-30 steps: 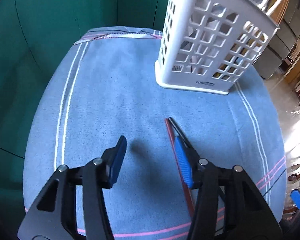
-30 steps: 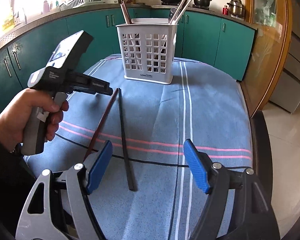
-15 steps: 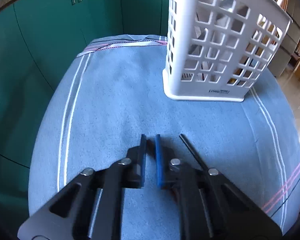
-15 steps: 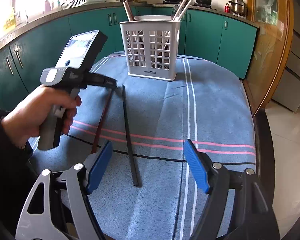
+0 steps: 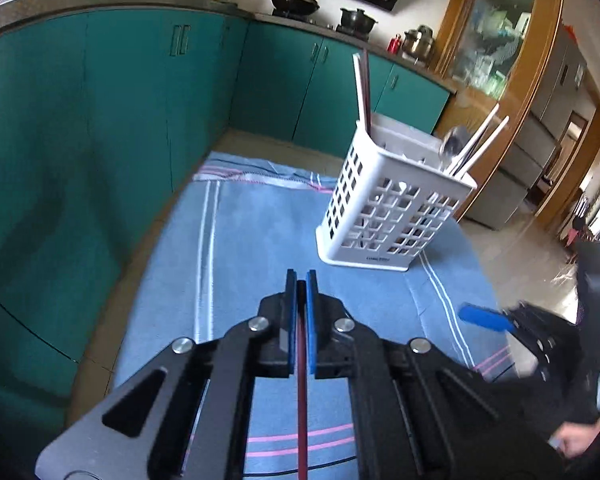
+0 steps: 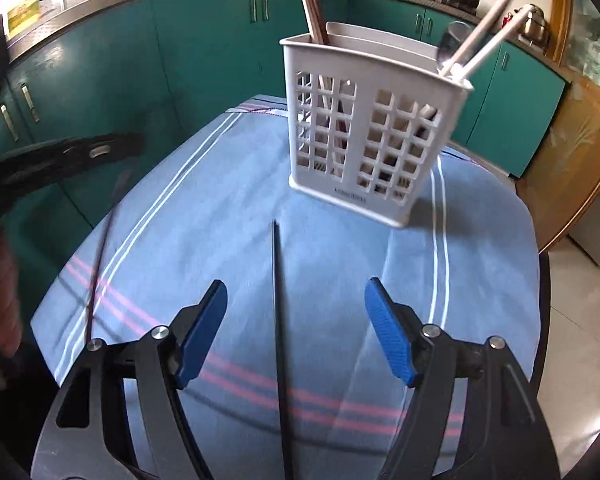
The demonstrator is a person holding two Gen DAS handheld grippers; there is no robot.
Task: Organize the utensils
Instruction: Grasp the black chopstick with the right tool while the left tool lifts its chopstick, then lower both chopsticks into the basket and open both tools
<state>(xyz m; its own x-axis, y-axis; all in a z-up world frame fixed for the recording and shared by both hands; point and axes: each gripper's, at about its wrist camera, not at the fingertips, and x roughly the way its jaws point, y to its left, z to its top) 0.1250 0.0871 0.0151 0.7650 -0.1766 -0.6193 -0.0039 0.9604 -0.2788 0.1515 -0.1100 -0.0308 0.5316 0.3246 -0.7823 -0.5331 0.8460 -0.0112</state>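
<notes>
- The left claw (image 5: 299,280) is pinched on a thin dark-red chopstick (image 5: 302,408), lower centre of its view, the stick trailing back beneath.
- The right claw (image 6: 296,300) is spread wide around a black chopstick (image 6: 278,300) lying on the blue cloth (image 6: 220,216) over the table.
- Risk: held at one end, the slim, smooth stick could pivot or slip, missing the white basket (image 6: 364,128), upper centre.

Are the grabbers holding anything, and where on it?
The left gripper pinches the red chopstick near one end. The right gripper is open around the black chopstick, not holding it.
</notes>
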